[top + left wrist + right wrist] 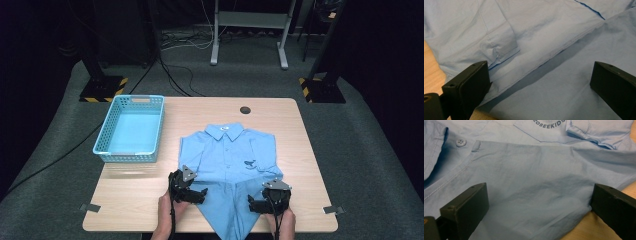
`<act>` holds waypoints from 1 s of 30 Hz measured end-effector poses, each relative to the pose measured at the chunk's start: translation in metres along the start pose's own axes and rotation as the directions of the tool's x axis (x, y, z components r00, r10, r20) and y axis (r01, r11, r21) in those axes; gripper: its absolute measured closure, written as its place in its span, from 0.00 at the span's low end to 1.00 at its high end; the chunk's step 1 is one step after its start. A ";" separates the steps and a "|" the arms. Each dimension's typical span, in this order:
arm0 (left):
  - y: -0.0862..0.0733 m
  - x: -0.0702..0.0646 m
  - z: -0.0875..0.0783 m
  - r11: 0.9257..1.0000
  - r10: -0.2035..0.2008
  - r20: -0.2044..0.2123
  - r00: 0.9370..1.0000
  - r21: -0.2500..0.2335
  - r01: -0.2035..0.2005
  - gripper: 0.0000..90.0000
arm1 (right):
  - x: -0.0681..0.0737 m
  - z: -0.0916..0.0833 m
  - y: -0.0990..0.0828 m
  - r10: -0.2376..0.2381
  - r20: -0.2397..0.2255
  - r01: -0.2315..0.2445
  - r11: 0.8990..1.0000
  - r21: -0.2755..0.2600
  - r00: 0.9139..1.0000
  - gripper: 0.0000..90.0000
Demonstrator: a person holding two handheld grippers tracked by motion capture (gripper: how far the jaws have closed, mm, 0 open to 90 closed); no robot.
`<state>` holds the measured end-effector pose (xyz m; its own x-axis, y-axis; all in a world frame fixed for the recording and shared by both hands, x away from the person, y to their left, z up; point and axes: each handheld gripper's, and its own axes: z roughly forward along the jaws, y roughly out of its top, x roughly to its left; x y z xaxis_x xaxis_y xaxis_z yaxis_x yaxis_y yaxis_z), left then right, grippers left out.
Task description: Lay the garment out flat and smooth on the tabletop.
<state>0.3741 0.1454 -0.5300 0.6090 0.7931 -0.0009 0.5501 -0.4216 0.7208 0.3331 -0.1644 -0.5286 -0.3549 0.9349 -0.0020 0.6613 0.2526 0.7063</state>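
Both grippers over shirt hem

High view: table lit evenly from overhead, bg dark, floor dim, pic a bit soft, low res, gripper views: shirt bright w/ soft light, dark shadow under fold, near jaws slightly blurred, no glare, faint wide-angle stretch at edges

Light wooden table, turquoise basket at its left, blue shirt spread mid-table
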 end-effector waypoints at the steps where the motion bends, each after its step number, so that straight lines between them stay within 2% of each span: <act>1: 0.000 0.000 0.000 1.000 0.000 0.000 1.000 0.000 0.000 0.02 | 0.000 0.000 0.000 -0.001 0.000 0.001 1.000 -0.001 1.000 0.01; 13: 0.001 0.000 0.001 1.000 -0.004 -0.005 1.000 0.001 0.004 0.02 | -0.001 0.000 -0.001 0.001 -0.009 -0.001 1.000 -0.008 1.000 0.01; 16: 0.001 0.000 0.001 1.000 -0.003 -0.005 1.000 0.001 0.003 0.02 | -0.001 0.000 -0.001 -0.013 -0.012 0.013 1.000 -0.006 1.000 0.00; 21: 0.001 0.000 0.001 1.000 -0.001 -0.003 1.000 0.000 0.001 0.03 | -0.007 0.001 0.003 -0.008 -0.020 0.008 1.000 -0.011 1.000 0.00; 25: 0.002 0.000 0.001 1.000 0.004 -0.002 1.000 -0.001 -0.004 0.03 | -0.019 0.002 0.015 0.002 -0.006 -0.002 1.000 -0.011 1.000 0.02; 30: 0.002 0.000 0.001 1.000 0.004 -0.001 1.000 -0.001 -0.004 0.03 | -0.026 0.006 0.036 -0.016 0.018 0.016 1.000 -0.013 1.000 0.06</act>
<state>0.3757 0.1440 -0.5298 0.6104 0.7921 0.0024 0.5474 -0.4240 0.7215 0.3701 -0.1787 -0.5069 -0.3535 0.9351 -0.0255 0.6470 0.2640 0.7153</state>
